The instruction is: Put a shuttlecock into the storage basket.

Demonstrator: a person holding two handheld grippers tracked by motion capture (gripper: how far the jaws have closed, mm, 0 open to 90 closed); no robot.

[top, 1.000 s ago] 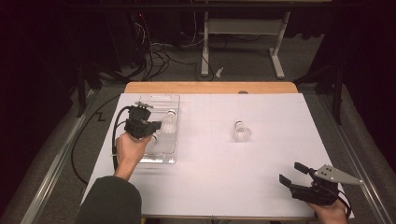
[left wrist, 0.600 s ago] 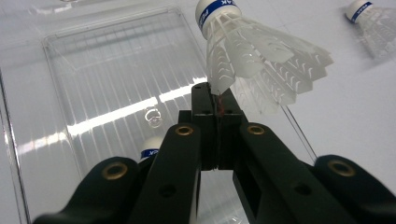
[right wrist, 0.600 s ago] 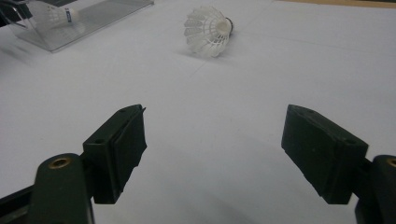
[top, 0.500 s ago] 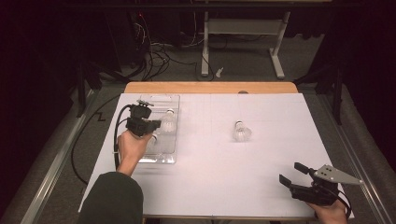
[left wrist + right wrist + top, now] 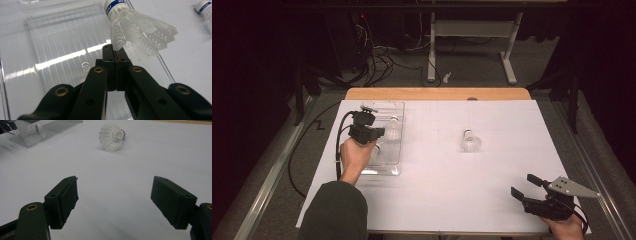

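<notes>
My left gripper [image 5: 116,53] is shut on the skirt edge of a white plastic shuttlecock [image 5: 135,27] with a blue-banded cork. It holds the shuttlecock just over a clear plastic tray [image 5: 57,47]. In the high view that gripper [image 5: 381,133] and the held shuttlecock [image 5: 393,129] hang over the tray [image 5: 387,167] at the table's left. A second shuttlecock [image 5: 470,141] lies on its side mid-table, also seen from my right gripper [image 5: 111,136]. My right gripper [image 5: 524,186] rests open near the front right corner, with nothing between its jaws [image 5: 113,197].
The table is covered with a white sheet [image 5: 437,190], and a wooden strip [image 5: 437,94] runs along its far edge. A black cable [image 5: 294,165] trails off the left side. Beyond the table are a stand's legs and floor cables.
</notes>
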